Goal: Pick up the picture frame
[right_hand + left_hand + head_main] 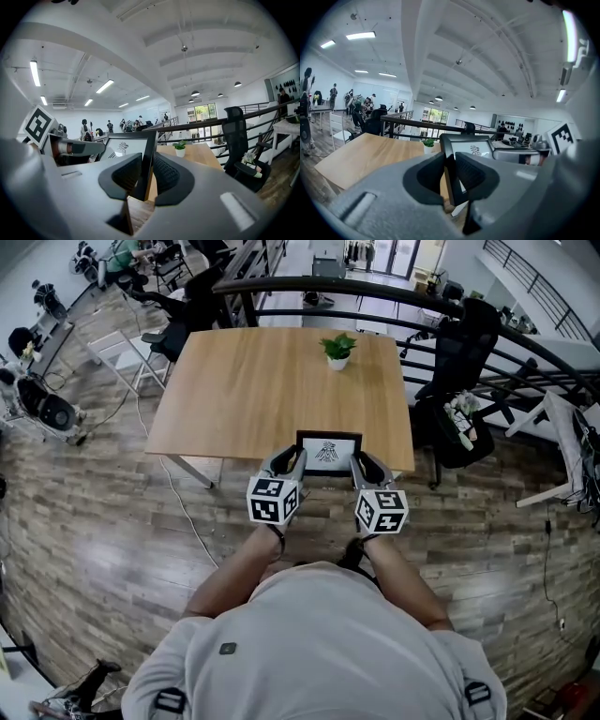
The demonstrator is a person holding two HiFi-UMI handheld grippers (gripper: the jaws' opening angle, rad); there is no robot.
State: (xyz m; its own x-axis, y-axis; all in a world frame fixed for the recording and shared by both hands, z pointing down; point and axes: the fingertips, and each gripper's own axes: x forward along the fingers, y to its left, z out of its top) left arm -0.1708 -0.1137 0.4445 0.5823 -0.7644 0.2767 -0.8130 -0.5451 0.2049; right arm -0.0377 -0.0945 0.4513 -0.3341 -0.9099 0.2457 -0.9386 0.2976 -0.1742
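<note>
A black picture frame [328,451] with a white print hangs between my two grippers over the near edge of the wooden table [244,381]. My left gripper [291,463] is shut on the frame's left edge, and in the left gripper view that edge [451,159] stands pinched between the ribbed pads. On the frame's right edge my right gripper [361,465] is shut too, and in the right gripper view the edge [149,150] sits between its pads. Each gripper view shows the print and the other gripper across it.
A small potted plant [337,350] stands at the table's far side. A black office chair [464,381] is right of the table and a white chair [122,352] is at its left. A dark railing [375,292] curves behind. People stand far back in the room [86,129].
</note>
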